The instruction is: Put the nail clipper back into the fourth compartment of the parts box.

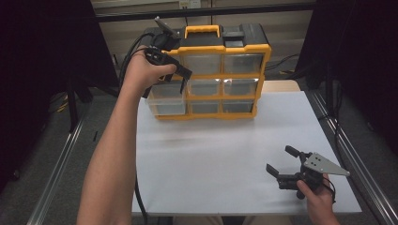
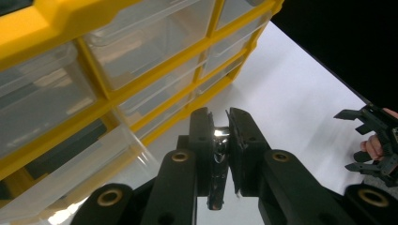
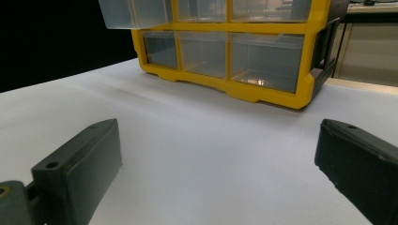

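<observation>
A yellow organizer with clear plastic drawers stands at the back of the white table. Its left drawer in the middle row, the clear drawer, is pulled out toward me. My left gripper hovers just above that drawer, shut on a small shiny metal piece pinched between its jaws. In the left gripper view the pulled-out drawer lies below and to the left. My right gripper rests low at the table's front right, open and holding nothing, pointing at the organizer.
Black cables trail from the left gripper beside the organizer's left side. A black carry lid and yellow handle top the organizer. Metal rails run along both table sides. The pulled-out drawer overhangs the table.
</observation>
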Tool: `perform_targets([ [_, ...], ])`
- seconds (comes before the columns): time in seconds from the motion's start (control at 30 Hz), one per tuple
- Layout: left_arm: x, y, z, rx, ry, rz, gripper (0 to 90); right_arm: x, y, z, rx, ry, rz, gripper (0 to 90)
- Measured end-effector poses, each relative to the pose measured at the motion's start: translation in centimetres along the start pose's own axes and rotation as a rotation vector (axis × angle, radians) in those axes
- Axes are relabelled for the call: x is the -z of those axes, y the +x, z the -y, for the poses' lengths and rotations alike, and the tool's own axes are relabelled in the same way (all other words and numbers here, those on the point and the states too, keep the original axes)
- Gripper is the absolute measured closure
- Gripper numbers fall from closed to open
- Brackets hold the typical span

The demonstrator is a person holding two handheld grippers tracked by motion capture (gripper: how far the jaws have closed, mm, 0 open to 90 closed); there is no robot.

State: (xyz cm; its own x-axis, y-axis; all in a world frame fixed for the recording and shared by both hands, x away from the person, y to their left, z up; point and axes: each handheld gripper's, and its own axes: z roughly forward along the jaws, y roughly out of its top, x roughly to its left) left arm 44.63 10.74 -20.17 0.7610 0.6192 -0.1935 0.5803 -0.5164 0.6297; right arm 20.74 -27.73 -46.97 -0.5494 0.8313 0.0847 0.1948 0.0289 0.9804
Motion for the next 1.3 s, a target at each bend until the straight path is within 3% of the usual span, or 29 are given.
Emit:
perform_targets([
  [0.1,0.3,0.4,0.1,-0.008,0.002,0.007,80.7,0.0,0.1,0.0,-0.005,0.001,0.004,0.5],
  [0.2,0.3,0.8,0.1,0.016,-0.006,-0.011,80.6,0.0,0.1,0.0,-0.005,0.002,0.003,0.5],
  [0.5,0.6,1.6,0.2,0.023,-0.017,-0.030,80.6,0.0,0.0,0.0,0.003,-0.002,0.002,0.6],
  [0.57,0.5,1.6,0.3,0.056,-0.042,-0.044,80.7,0.0,0.0,0.0,0.000,-0.001,0.002,0.5],
  [0.67,0.6,1.9,0.4,0.029,-0.030,-0.052,80.7,0.0,0.0,0.0,-0.004,0.003,0.002,0.6],
  [0.73,0.5,1.8,0.4,0.043,-0.042,-0.061,80.6,0.0,0.0,0.0,-0.002,0.002,0.002,0.5],
  [0.97,0.3,2.2,0.5,0.037,-0.037,-0.075,80.6,0.0,0.0,0.0,-0.004,0.002,0.000,0.5],
  [1.3,0.0,2.7,0.8,0.051,-0.045,-0.070,80.6,0.0,0.0,0.0,0.000,0.000,-0.003,0.6],
])
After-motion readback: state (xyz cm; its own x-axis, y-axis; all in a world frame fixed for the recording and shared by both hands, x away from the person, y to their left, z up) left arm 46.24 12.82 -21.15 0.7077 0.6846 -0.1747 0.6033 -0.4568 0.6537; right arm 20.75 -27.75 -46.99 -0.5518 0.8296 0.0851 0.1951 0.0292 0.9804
